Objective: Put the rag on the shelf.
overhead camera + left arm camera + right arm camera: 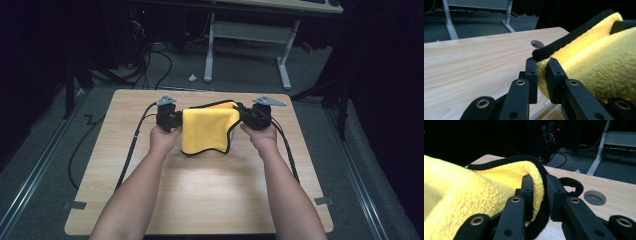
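A yellow cloth [207, 129] with a black hem hangs folded between the 2 tools above the far half of the bench [200, 195], roughly midway between its left and right edges. Its lower edge droops to the bench top or just above it; which, I cannot tell.

The left tool [176, 120] stands at the cloth's left corner. In the left gripper view its 2 black jaws stand narrow, with a fold of the yellow cloth [599, 65] between them and the black hem [574, 37] lying across their tips. The pads look pressed to the fabric.

The right tool [246, 116] has the cloth's right corner. In the right gripper view its jaws are likewise narrow, clamped on the yellow pile and the black hem [541, 182], which runs down between them. A small black loop [574, 185] of the hem lies on the bench beside a round hole [595, 197] in the wood.

Both hands grip the tools from the near side.
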